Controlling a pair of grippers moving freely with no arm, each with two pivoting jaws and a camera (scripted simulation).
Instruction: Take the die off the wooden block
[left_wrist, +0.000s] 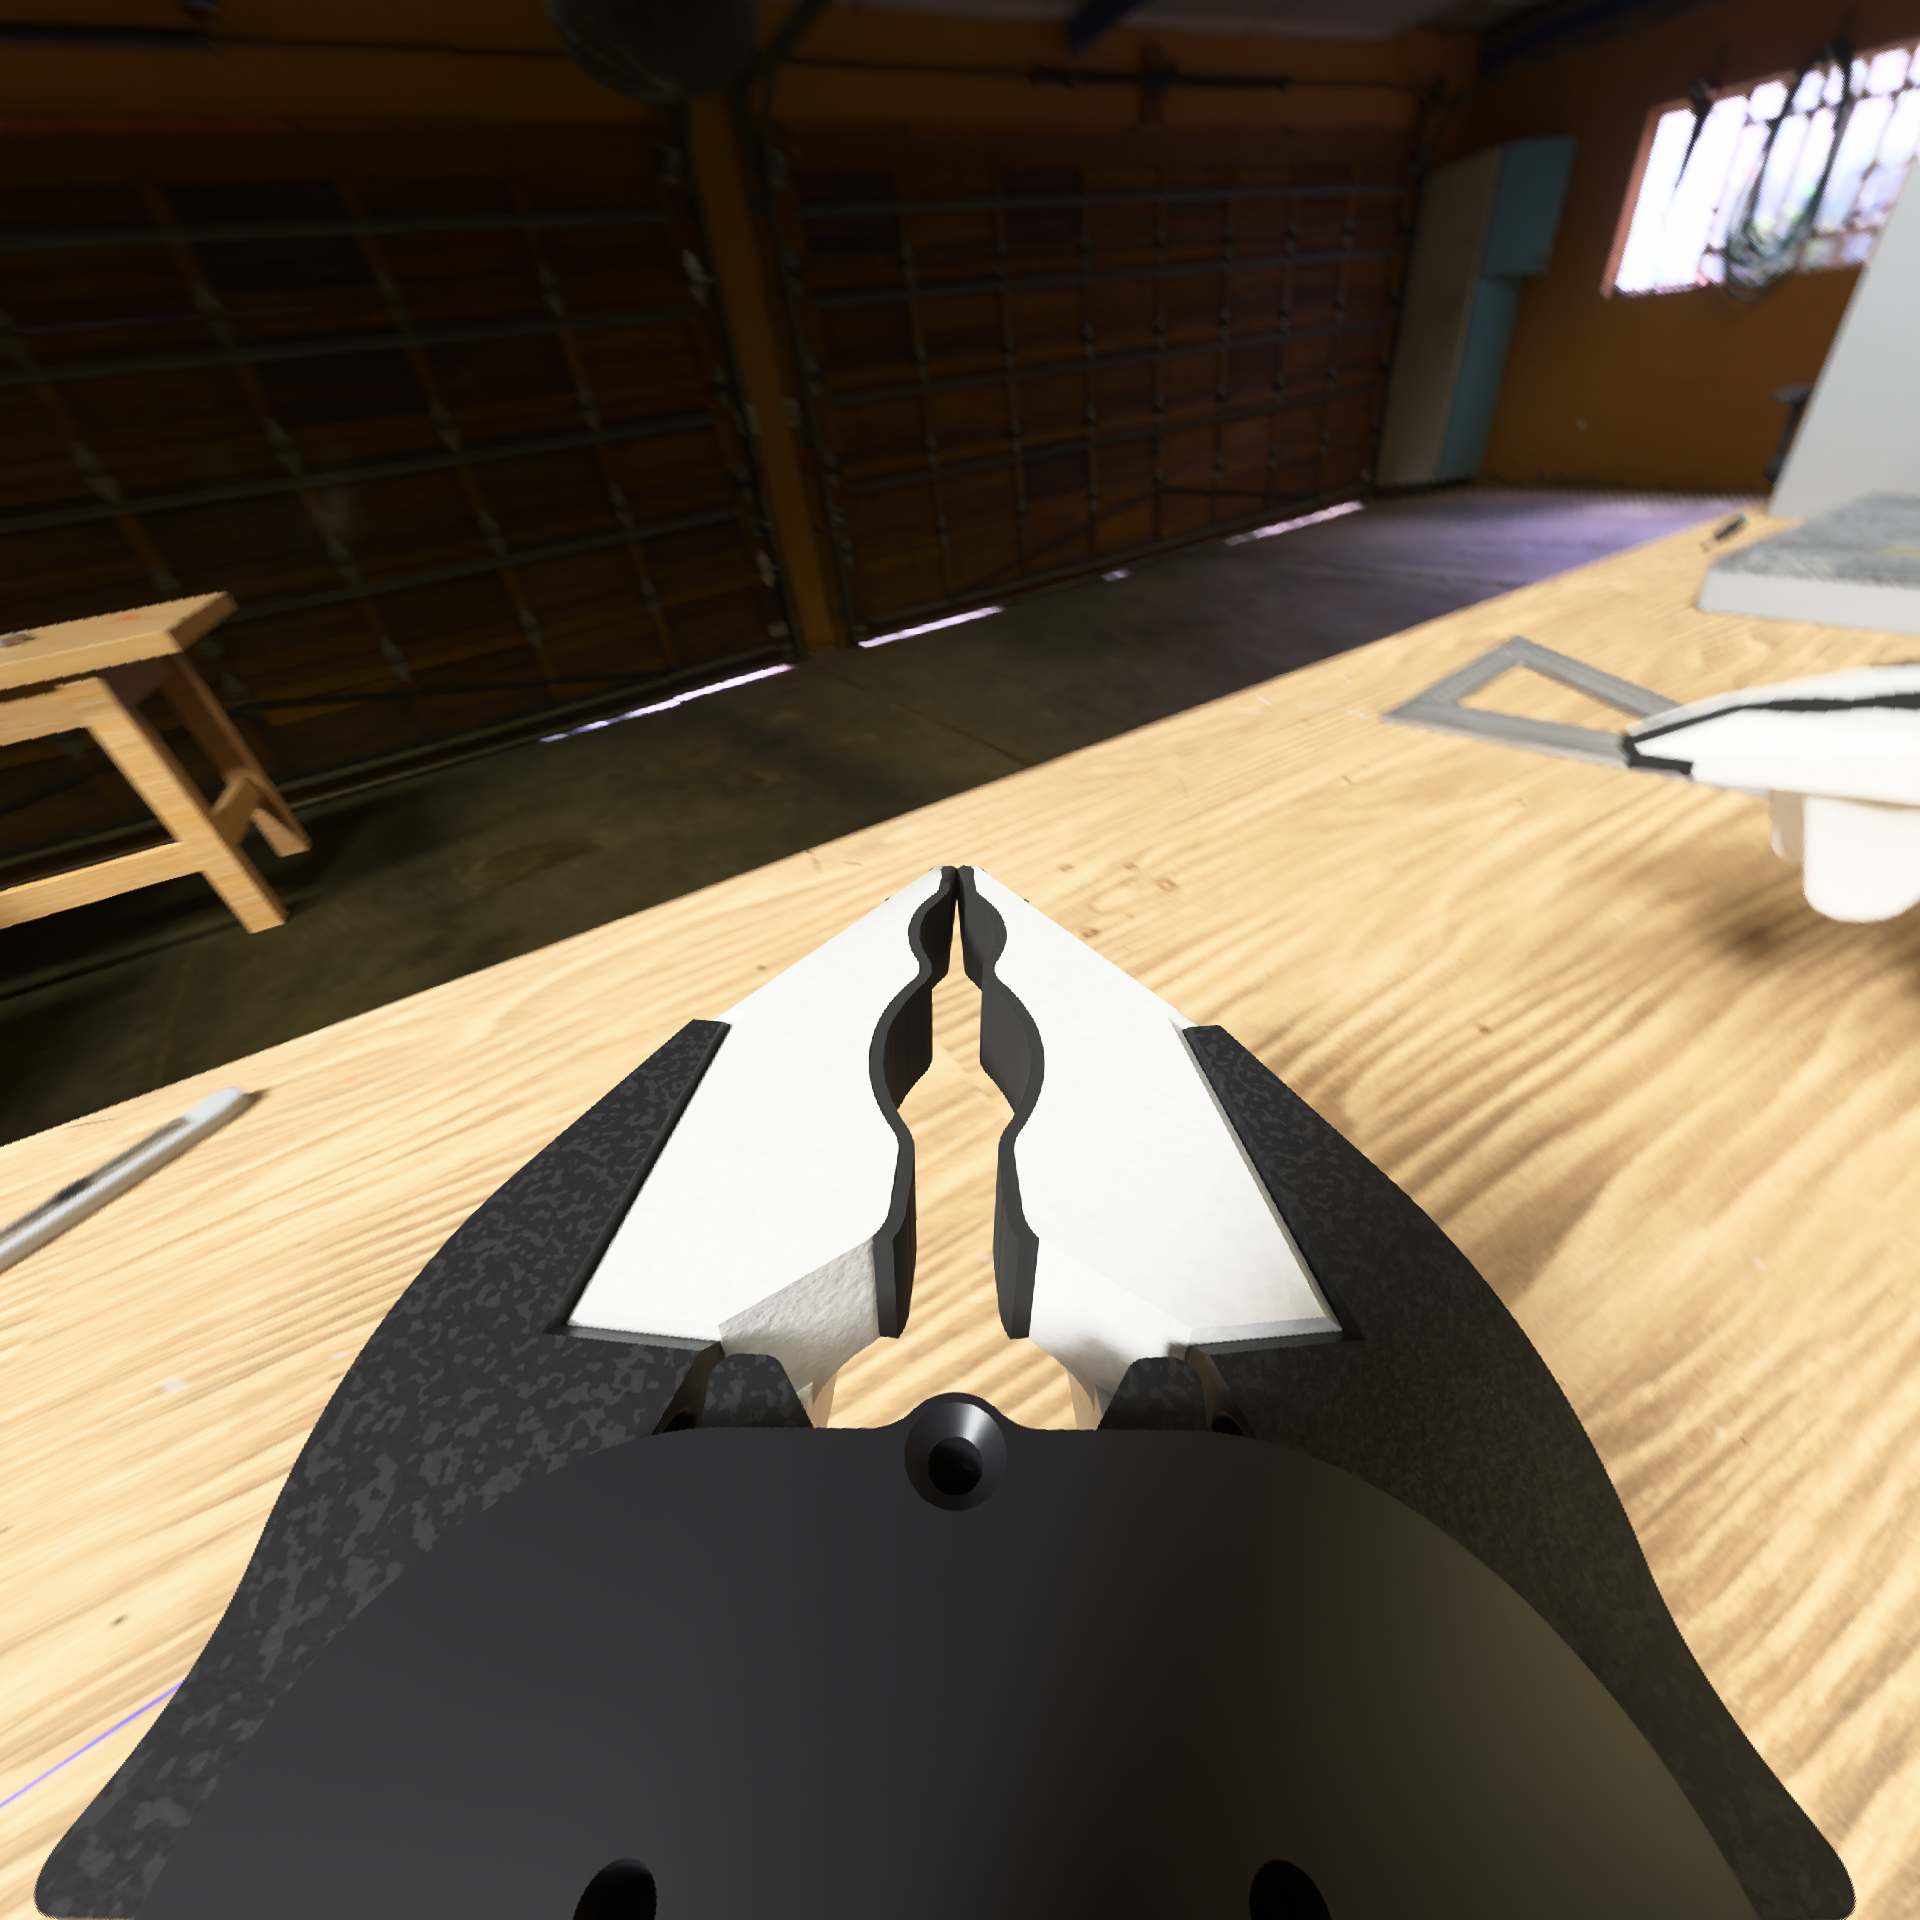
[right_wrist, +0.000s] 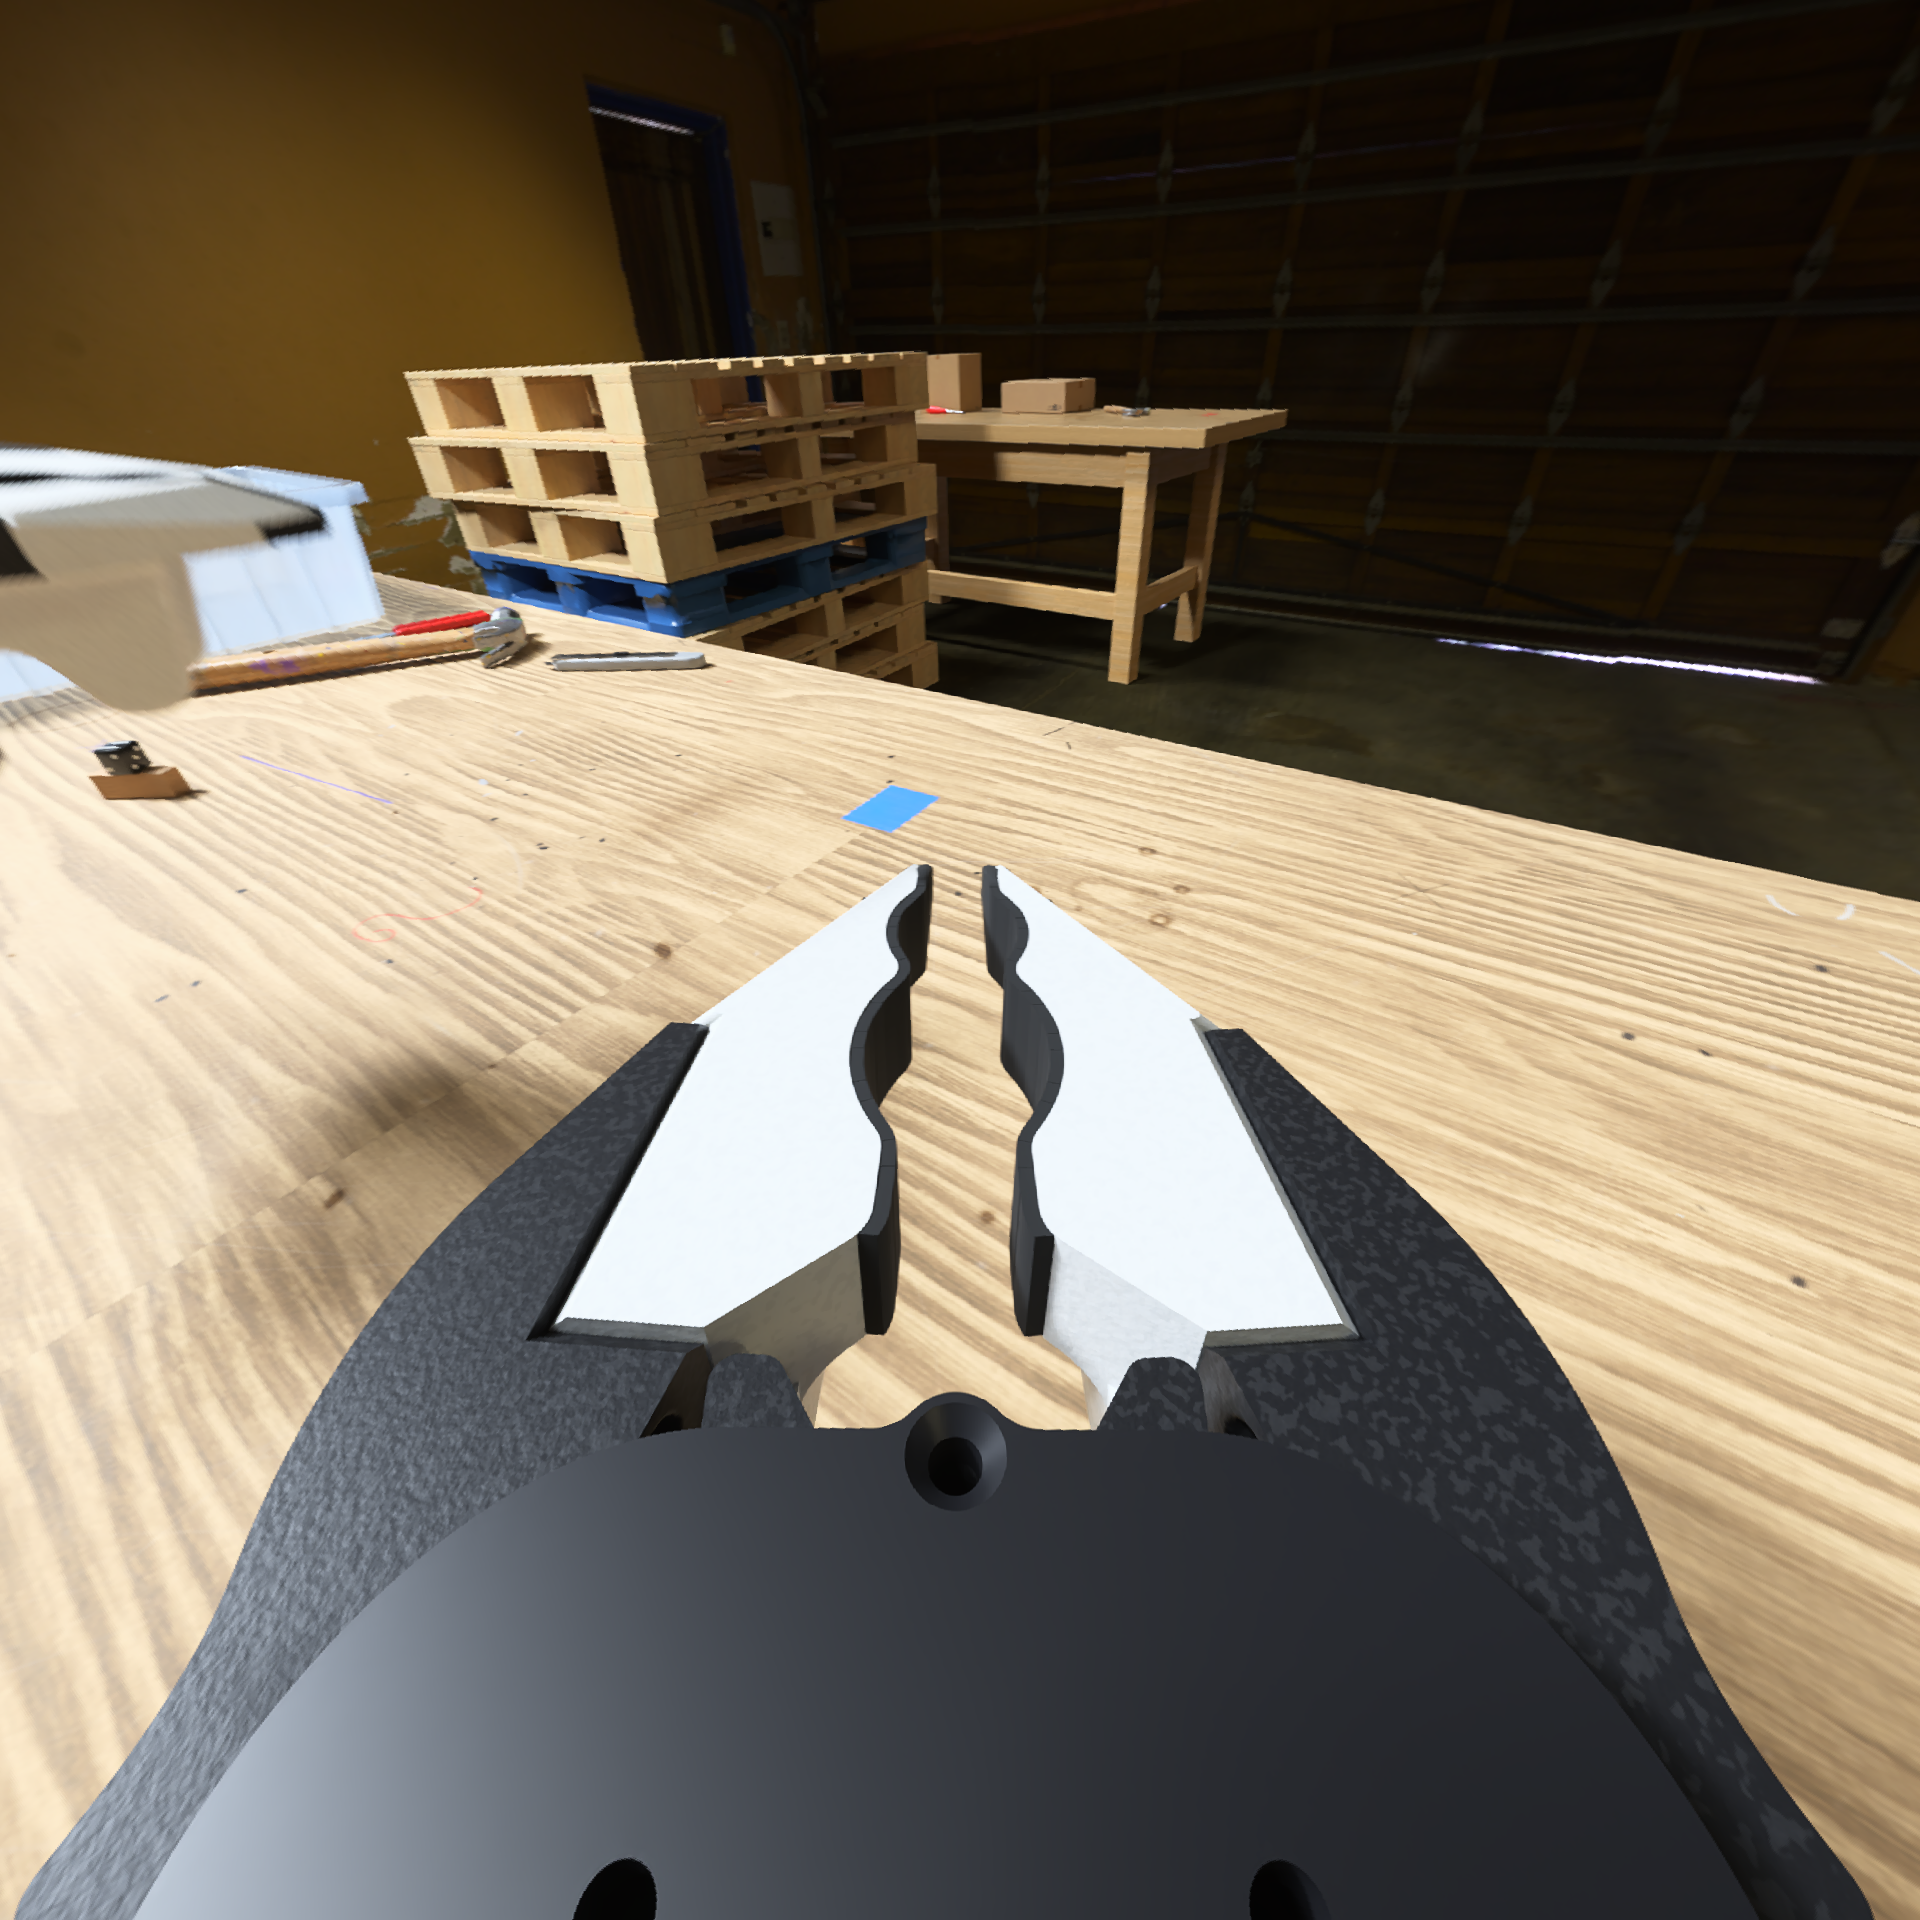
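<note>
The left gripper (left_wrist: 955, 873) hovers over the bare table (left_wrist: 1455, 1091), its jaws closed tip to tip with nothing between them. The right gripper (right_wrist: 957, 871) has its jaws a narrow gap apart, also empty, aimed over the table towards a small blue patch (right_wrist: 889, 808) lying flat just beyond its tips. The die (right_wrist: 120, 756), dark with pale spots, sits on the block (right_wrist: 140, 781), a small flat brown piece far off to the left in the right wrist view, well apart from both grippers. Beyond the die a hammer (right_wrist: 364, 649) with a red-marked handle lies on the table, and a grey utility knife (right_wrist: 627, 661) lies just to its right. In the left wrist view a grey set square (left_wrist: 1507, 701) lies flat at the far right, partly behind the other gripper, with a white box-like thing (left_wrist: 1839, 499) past it, and a grey pen-like tool (left_wrist: 125, 1174) lies at the left edge. Off the table stand stacked pallets (right_wrist: 675, 468) and a workbench (right_wrist: 1101, 488).
</note>
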